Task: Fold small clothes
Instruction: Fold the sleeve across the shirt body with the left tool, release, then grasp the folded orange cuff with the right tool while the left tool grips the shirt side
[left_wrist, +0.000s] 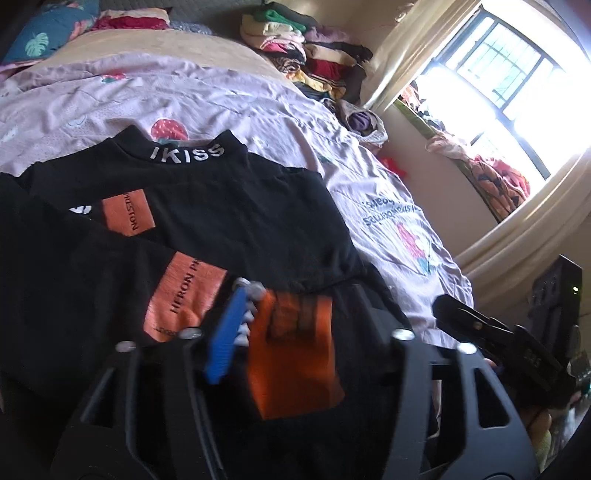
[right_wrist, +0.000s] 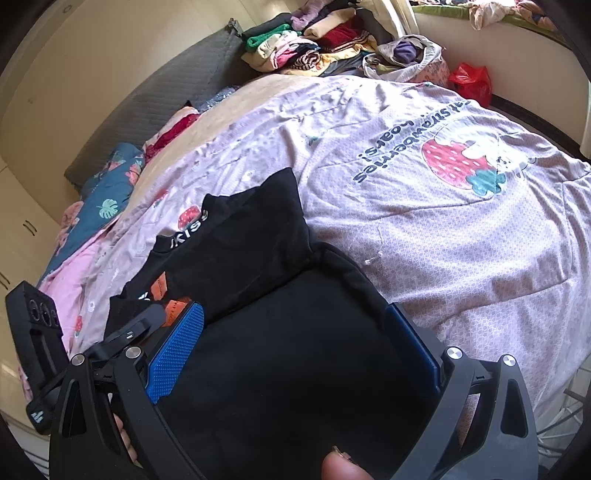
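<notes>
Black top (right_wrist: 280, 369) fills my right gripper (right_wrist: 295, 354), jaws apart.
Left gripper (left_wrist: 291, 332) also apart around its orange patch (left_wrist: 295, 362); unclamped folds may spring open.

Bed (right_wrist: 461, 229) with lilac strawberry-print cover; black shirt (left_wrist: 229, 206) lies on it near edge. Clothes pile (right_wrist: 295, 48) at far side, teal leaf pillow (left_wrist: 48, 33) by headboard.
</notes>
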